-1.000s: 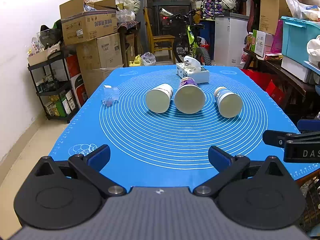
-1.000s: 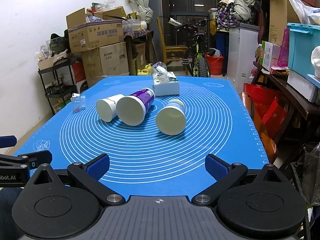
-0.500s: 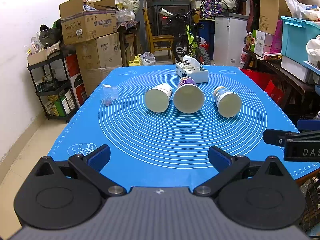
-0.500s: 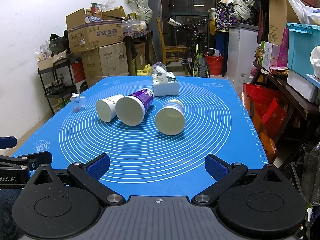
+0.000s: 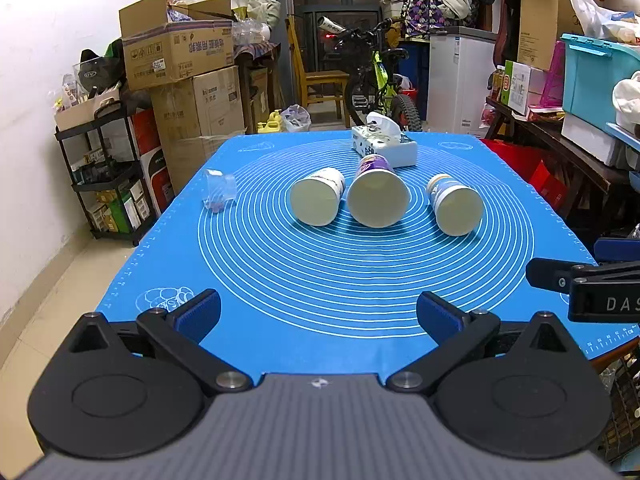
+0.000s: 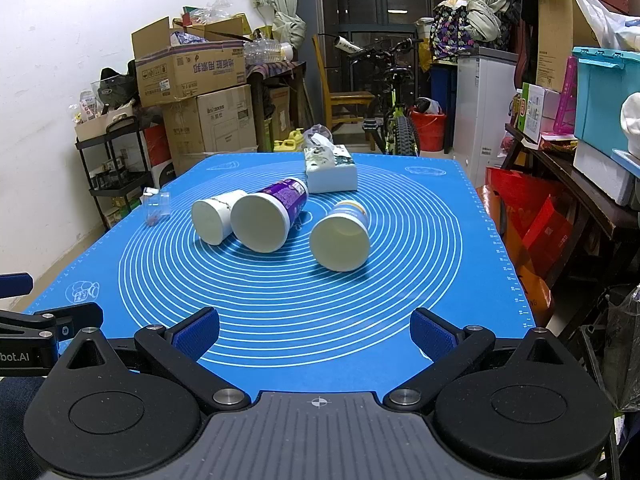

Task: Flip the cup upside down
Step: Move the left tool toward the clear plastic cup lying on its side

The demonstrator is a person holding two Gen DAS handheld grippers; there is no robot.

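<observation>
Three paper cups lie on their sides on the blue mat point(image 5: 360, 280), open mouths toward me: a white one point(image 5: 316, 201) at left, a larger purple one point(image 5: 377, 197) in the middle, a blue-and-white one point(image 5: 455, 205) at right. They also show in the right wrist view: white point(image 6: 214, 221), purple point(image 6: 266, 216), blue-and-white point(image 6: 341, 237). My left gripper point(image 5: 318, 314) is open and empty over the mat's near edge. My right gripper point(image 6: 315, 330) is open and empty, also at the near edge, to the right of the left one.
A tissue box point(image 5: 384, 145) stands behind the cups. A small clear plastic cup point(image 5: 218, 190) sits at the mat's left side. The right gripper's body point(image 5: 592, 288) shows at the right edge of the left wrist view. Boxes, shelves and a bicycle surround the table.
</observation>
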